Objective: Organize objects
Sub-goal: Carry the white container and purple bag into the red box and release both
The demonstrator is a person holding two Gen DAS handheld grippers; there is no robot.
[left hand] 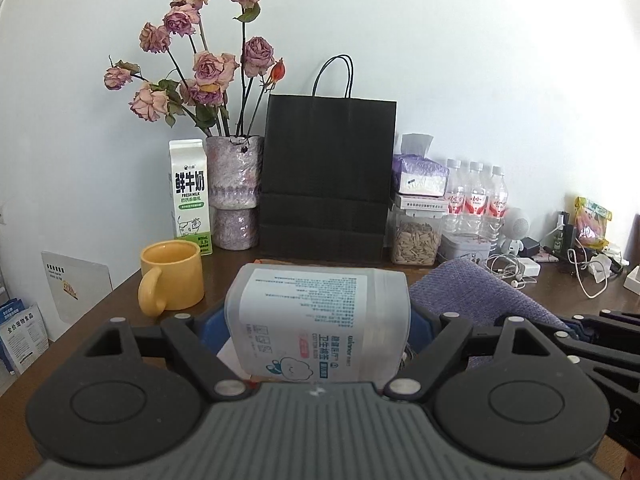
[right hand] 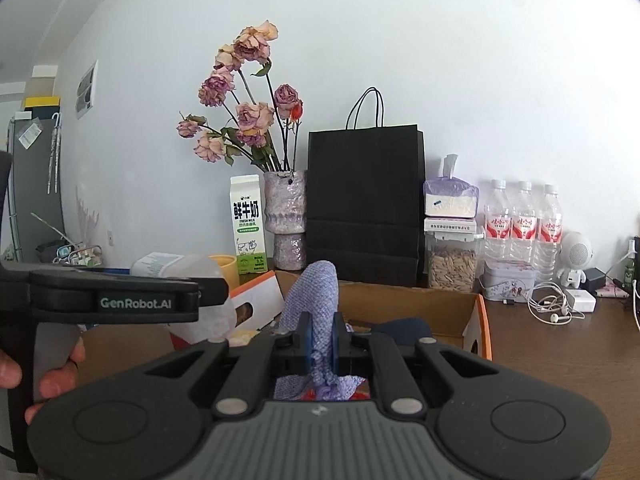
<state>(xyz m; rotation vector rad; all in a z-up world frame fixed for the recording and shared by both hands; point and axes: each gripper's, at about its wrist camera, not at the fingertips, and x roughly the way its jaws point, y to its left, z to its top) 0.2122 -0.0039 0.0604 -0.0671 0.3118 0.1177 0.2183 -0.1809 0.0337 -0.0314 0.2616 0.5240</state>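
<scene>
Translucent plastic cotton-swab tub with a white printed label (left hand: 316,320) lies sideways across the left gripper (left hand: 318,334), whose fingers are spread wide and clamped on the tub's two ends. It hangs above the brown wooden table (left hand: 120,300), just beside the yellow ceramic mug (left hand: 172,276). Judged light and stiff but smooth-walled; likely to slip, so the end-to-end hold suits it.

Right gripper (right hand: 322,338): blue pads (right hand: 307,340) pressed nearly together, pinching a lavender knitted cloth (right hand: 318,304) at its gathered middle. Cloth stands up in a soft fold over the open cardboard box with orange edges (right hand: 472,320); whether its lower end touches the contents, I cannot tell. Limp and light; grip where it bunches.
</scene>
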